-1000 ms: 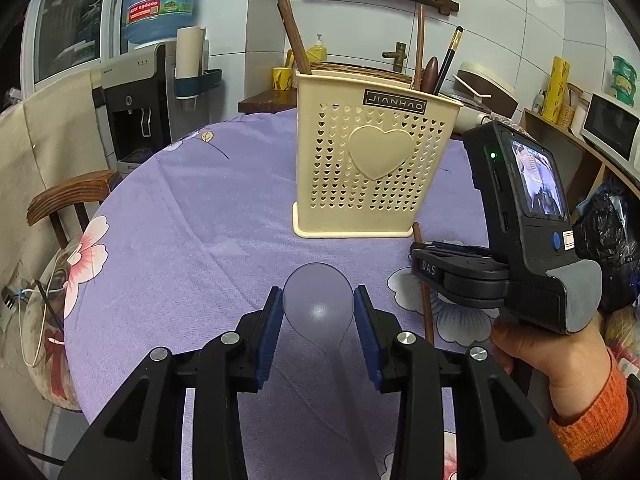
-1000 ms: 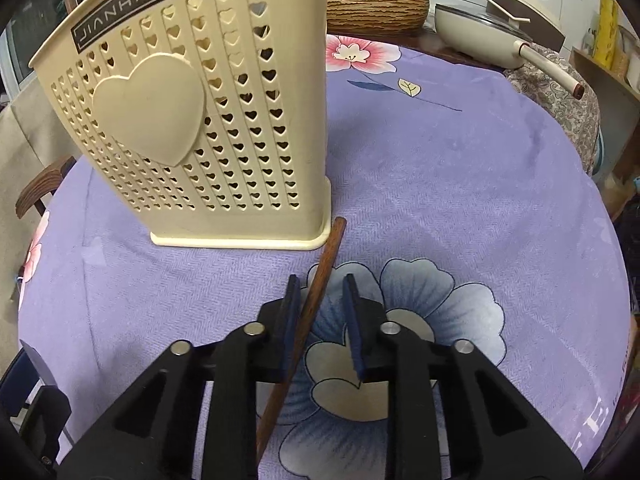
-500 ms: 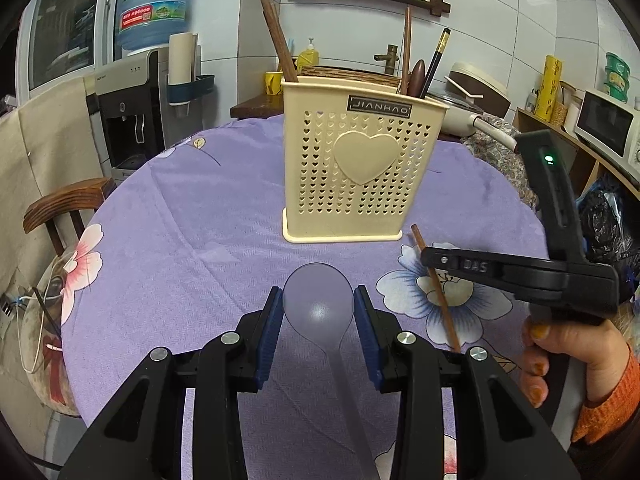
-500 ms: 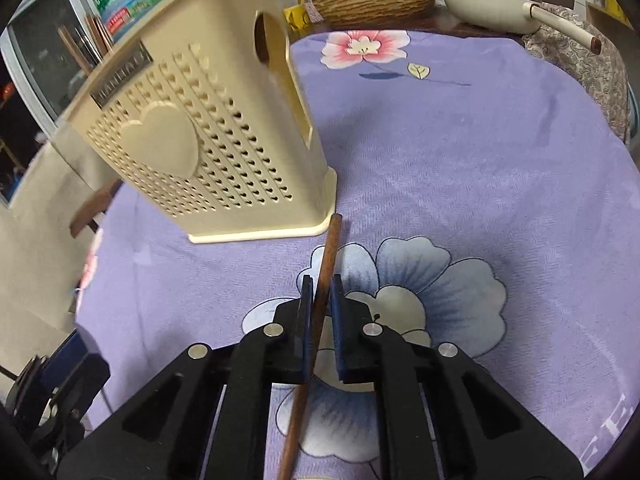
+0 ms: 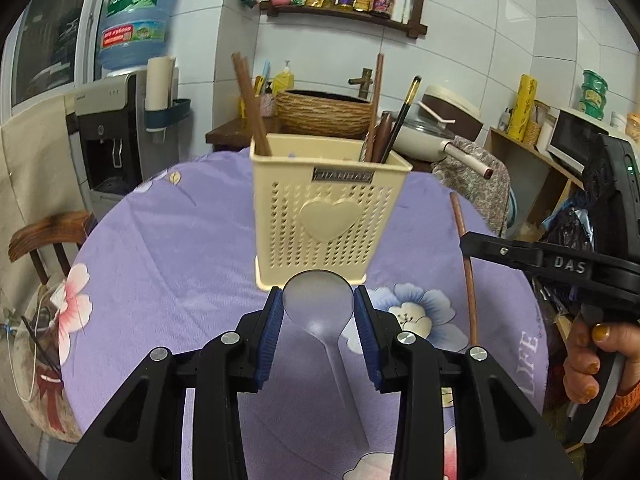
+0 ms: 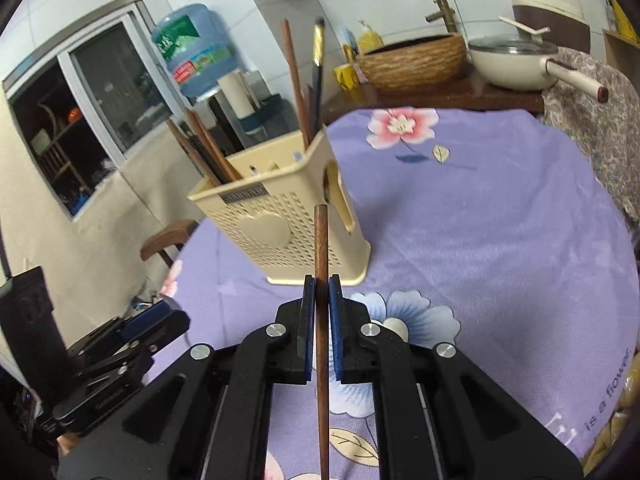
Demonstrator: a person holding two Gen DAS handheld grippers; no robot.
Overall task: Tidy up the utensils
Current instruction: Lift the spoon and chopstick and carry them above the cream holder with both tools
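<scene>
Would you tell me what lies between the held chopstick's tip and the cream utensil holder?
Nothing: in the right wrist view, chopstick and holder are separated only by air.

The right gripper (image 6: 319, 292) has its blue pads (image 6: 307, 320) closed against a brown wooden chopstick (image 6: 321, 256), which runs straight forward between them, its tip ending in front of the cream utensil holder (image 6: 280, 232). The holder stands just ahead and slightly left of the fingertips on the purple floral tablecloth (image 6: 480, 240), with several chopsticks (image 6: 296, 80) upright inside. Low to the left, the left gripper (image 6: 152, 320) shows in part. Far ahead to the right sit a woven basket (image 6: 412, 64) and a white pan (image 6: 516, 64).
</scene>
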